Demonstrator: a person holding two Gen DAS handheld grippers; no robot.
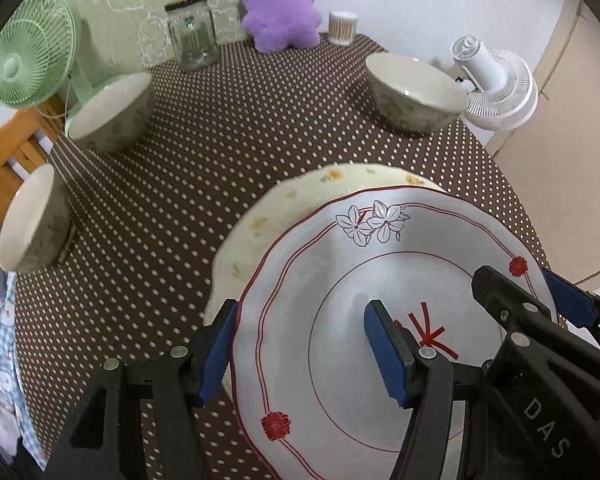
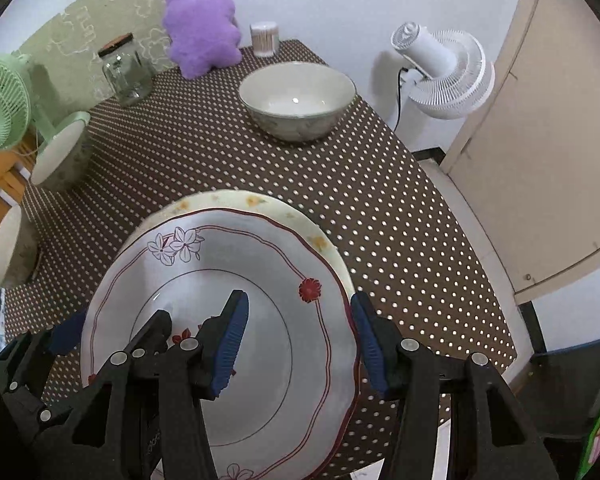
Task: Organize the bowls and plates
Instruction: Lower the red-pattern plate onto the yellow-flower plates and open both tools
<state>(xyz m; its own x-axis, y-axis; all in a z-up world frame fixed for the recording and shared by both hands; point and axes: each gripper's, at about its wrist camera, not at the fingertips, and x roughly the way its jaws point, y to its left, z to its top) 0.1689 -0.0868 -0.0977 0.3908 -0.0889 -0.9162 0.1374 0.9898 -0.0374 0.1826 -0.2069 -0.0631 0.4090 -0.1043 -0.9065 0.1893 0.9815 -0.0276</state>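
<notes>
Left claw (image 1: 300, 344) and right claw (image 2: 300, 340) each clamp opposite rims of the red-trimmed plate (image 1: 340, 280) above the yellow-flowered plate (image 1: 260, 216)

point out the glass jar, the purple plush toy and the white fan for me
glass jar (image 1: 192, 36), left wrist view, on its clear body.
purple plush toy (image 2: 202, 28), right wrist view, on its middle.
white fan (image 2: 444, 76), right wrist view, on its grille.

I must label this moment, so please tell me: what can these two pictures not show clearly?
- Yellow-flowered plate: mostly hidden under the red-rimmed plate, both views.
- Red-rimmed plate's near edge: cut off by the picture edge and the left hand-held gripper.
- Leftmost bowl: its inside is unseen, being side-on.
</notes>
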